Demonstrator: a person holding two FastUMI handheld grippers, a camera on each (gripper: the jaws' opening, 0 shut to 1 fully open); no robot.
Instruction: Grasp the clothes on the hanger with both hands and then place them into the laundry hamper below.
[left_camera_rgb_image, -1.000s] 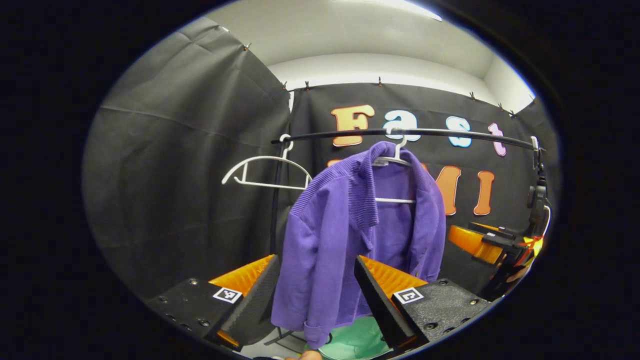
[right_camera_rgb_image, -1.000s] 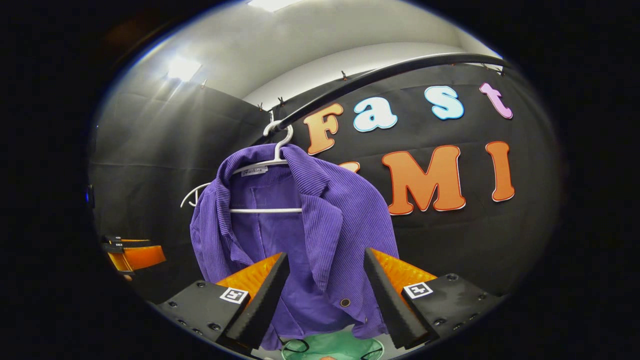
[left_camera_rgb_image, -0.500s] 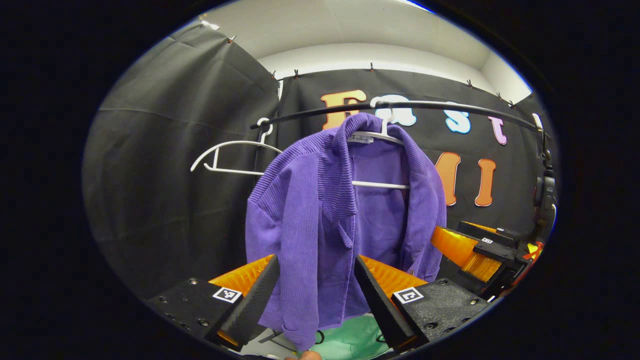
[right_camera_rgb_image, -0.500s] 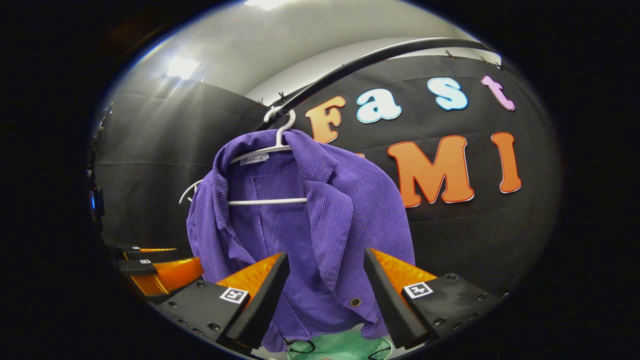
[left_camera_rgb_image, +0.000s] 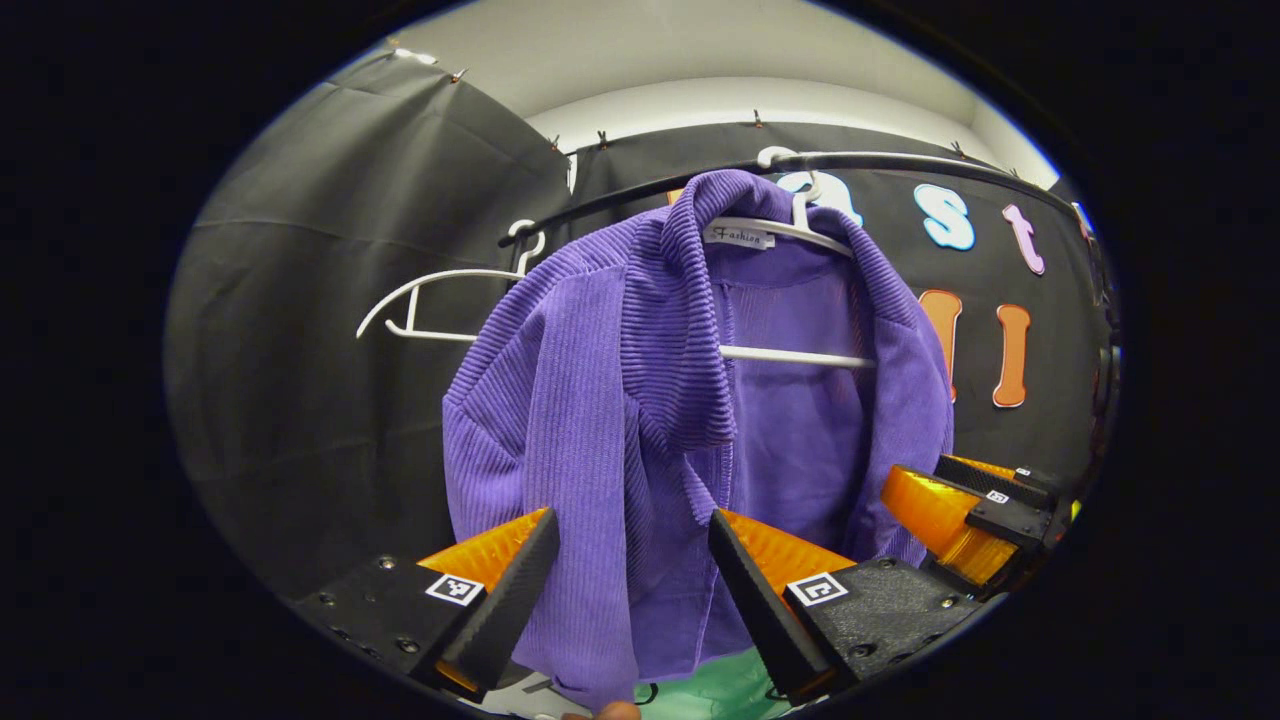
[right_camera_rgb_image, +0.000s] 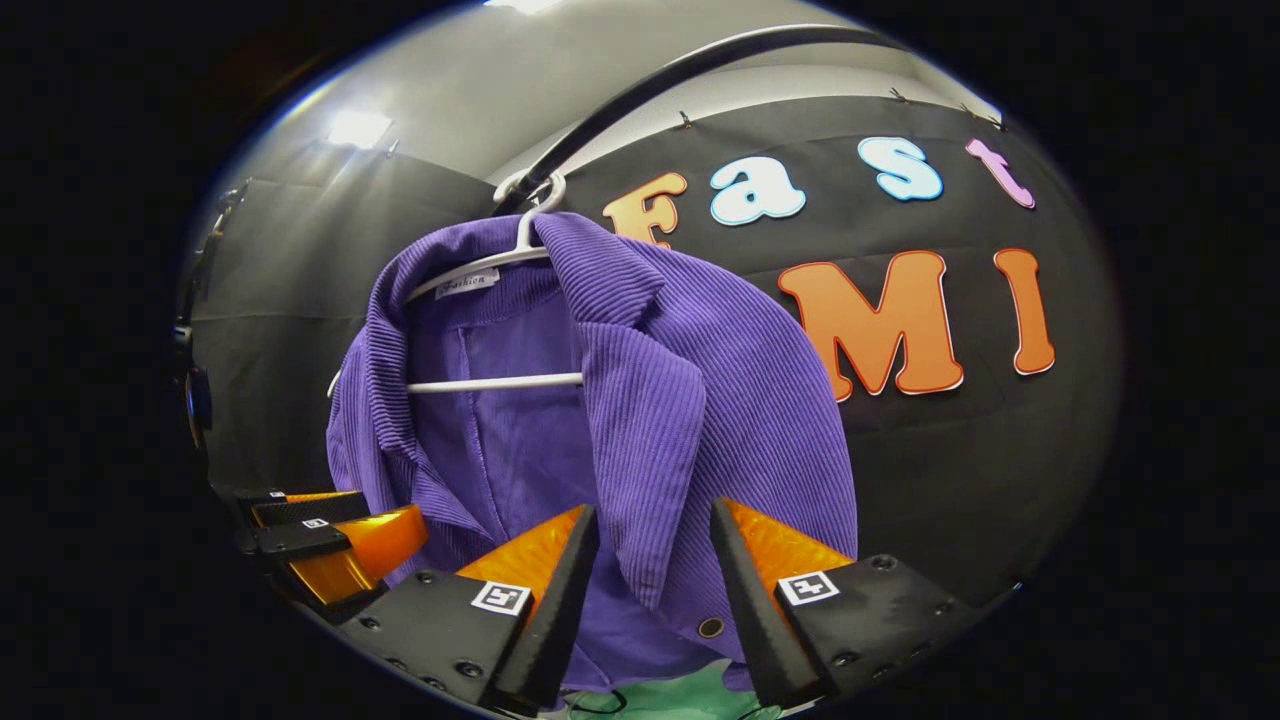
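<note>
Both front panels of the purple jacket (left_camera_rgb_image: 600, 400), hung on a white hanger (left_camera_rgb_image: 790, 355) above the green hamper (left_camera_rgb_image: 720, 685), need a bite; left hand-held gripper (left_camera_rgb_image: 625, 560) and right hand-held gripper (right_camera_rgb_image: 650, 560) gape wide; close on cloth, not hanger.

Purple ribbed jacket (left_camera_rgb_image: 600, 400) hangs open-fronted on white hanger (left_camera_rgb_image: 790, 355), hooked on black rail (left_camera_rgb_image: 900, 160); collar folded out, button near lower hem. Green laundry hamper (left_camera_rgb_image: 715, 685) sits directly below the jacket's hem, partly hidden.
</note>
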